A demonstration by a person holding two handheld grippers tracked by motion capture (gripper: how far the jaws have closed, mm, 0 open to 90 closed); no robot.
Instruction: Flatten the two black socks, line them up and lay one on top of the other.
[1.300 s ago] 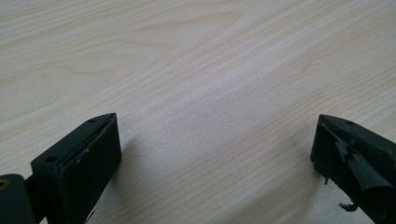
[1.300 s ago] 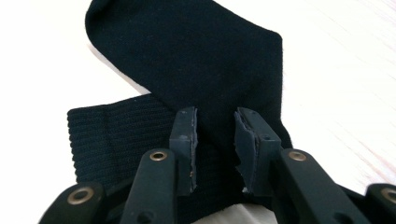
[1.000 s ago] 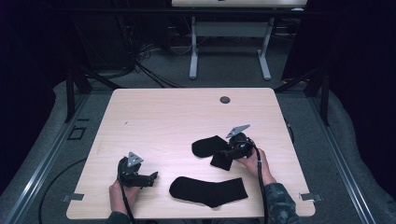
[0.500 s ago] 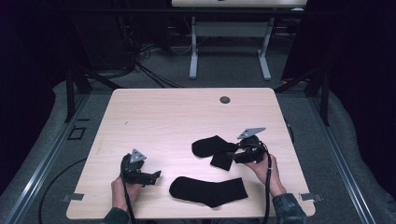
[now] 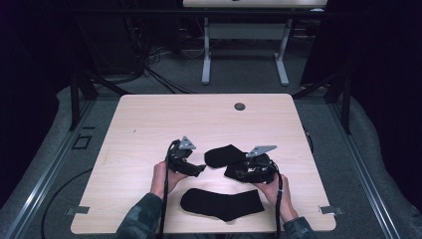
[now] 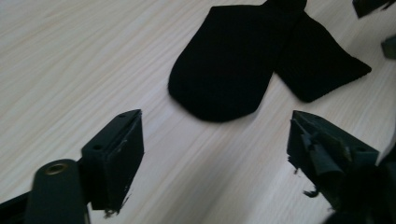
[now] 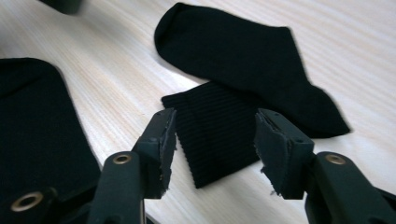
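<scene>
**A:** Which sock are you working on, and how does it lie?

**B:** The folded sock, the one farther up the desk from me. In the high view it sits between my two grippers. Its toe end points toward my left gripper, and the ribbed cuff end is bent back under it toward my right gripper. So its long axis runs roughly across the desk, with a kink at the heel.

**A:** What do your left jaws look like?

**B:** They stand apart over bare desk, though they have just been closing a little. Nothing is between them. In the left gripper view the rounded toe of the folded sock lies just ahead of them, pointing back at me.

**A:** And the right?

**B:** About half open, and they have just narrowed a touch. In the right gripper view the ribbed cuff of the folded sock lies flat on the desk between the two jaws. The pads are not pressing on it.

**A:** And the other sock?

**B:** The flat sock lies nearer to me, stretched out lengthwise across the desk, between my two hands and apart from the folded one.
</scene>
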